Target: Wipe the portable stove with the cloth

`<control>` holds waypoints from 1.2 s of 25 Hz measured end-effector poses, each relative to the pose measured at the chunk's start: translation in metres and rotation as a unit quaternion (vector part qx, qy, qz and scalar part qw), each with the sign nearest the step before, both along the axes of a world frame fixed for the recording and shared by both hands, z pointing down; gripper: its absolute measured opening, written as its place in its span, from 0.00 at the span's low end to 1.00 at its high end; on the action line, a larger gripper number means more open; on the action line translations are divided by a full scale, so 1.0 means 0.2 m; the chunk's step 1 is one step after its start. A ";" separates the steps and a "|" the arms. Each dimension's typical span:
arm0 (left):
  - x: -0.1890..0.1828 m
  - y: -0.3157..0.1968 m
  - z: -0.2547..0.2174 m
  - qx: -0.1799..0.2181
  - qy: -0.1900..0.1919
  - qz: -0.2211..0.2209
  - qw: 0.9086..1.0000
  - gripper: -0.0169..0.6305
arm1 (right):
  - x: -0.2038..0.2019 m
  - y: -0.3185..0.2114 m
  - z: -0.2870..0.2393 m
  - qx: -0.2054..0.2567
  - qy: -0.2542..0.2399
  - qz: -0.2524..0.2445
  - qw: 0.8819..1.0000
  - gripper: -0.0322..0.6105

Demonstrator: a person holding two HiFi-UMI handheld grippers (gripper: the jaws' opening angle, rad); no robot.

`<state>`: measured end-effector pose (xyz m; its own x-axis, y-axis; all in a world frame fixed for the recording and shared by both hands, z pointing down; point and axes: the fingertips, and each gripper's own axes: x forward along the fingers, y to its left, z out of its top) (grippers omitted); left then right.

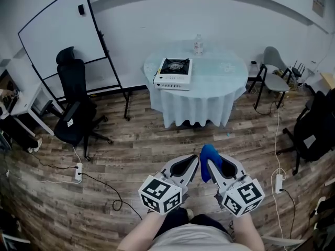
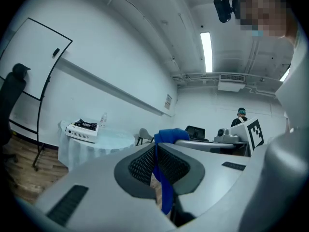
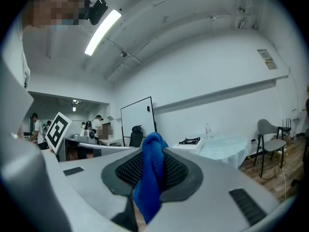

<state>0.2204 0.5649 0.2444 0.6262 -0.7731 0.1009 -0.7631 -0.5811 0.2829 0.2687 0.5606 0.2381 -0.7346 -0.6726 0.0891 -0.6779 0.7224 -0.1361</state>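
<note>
A whiteboard (image 1: 62, 33) is standing on its frame by the wall at far left. A black office chair (image 1: 73, 111) is sitting in front of it on the wood floor (image 1: 157, 140), and a power strip (image 1: 78, 171) is lying nearby with a cable trailing off. Low in the middle the person is holding both grippers close together above the floor, tips angling toward each other. The left tongs (image 1: 194, 161) are pressing together. In the left gripper view a thin strip of the blue cloth (image 1: 208, 153) is running down the seam between the pads, so they are pinching an edge of it. Just beside them the right tongs (image 1: 213, 167) are clamping the bulk of the cloth. It is bunching up out of the tips and hanging down between the pads in the right gripper view. The cloth is hanging in the air over the floor, well apart from the counter (image 1: 220, 85), a round one with a pale cover standing further back by the wall. The portable stove (image 1: 175, 73) is sitting flat at the counter's left edge, white body with a black burner top. A clear bottle (image 1: 198, 44) is standing upright at the far edge, near the stove but not touching it. To the right of the counter a grey chair (image 1: 275, 77) is standing on the floor, with a black bag (image 1: 314, 127) at far right and a second power strip (image 1: 279, 183) in front of it. In both gripper views people are standing at desks far off, too small to read.
</note>
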 end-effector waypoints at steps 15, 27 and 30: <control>-0.09 -0.32 0.11 -0.025 -0.008 -0.034 0.999 0.07 | 0.00 -0.32 0.08 -0.021 -0.009 -0.013 1.000 0.20; -0.25 -0.97 0.12 -0.031 -0.006 -0.015 0.999 0.07 | -0.22 -0.94 0.08 -0.029 -0.001 -0.004 1.000 0.20; -0.32 -1.16 0.11 -0.031 -0.007 -0.011 0.999 0.07 | -0.29 -1.13 0.07 -0.030 -0.002 0.003 1.000 0.20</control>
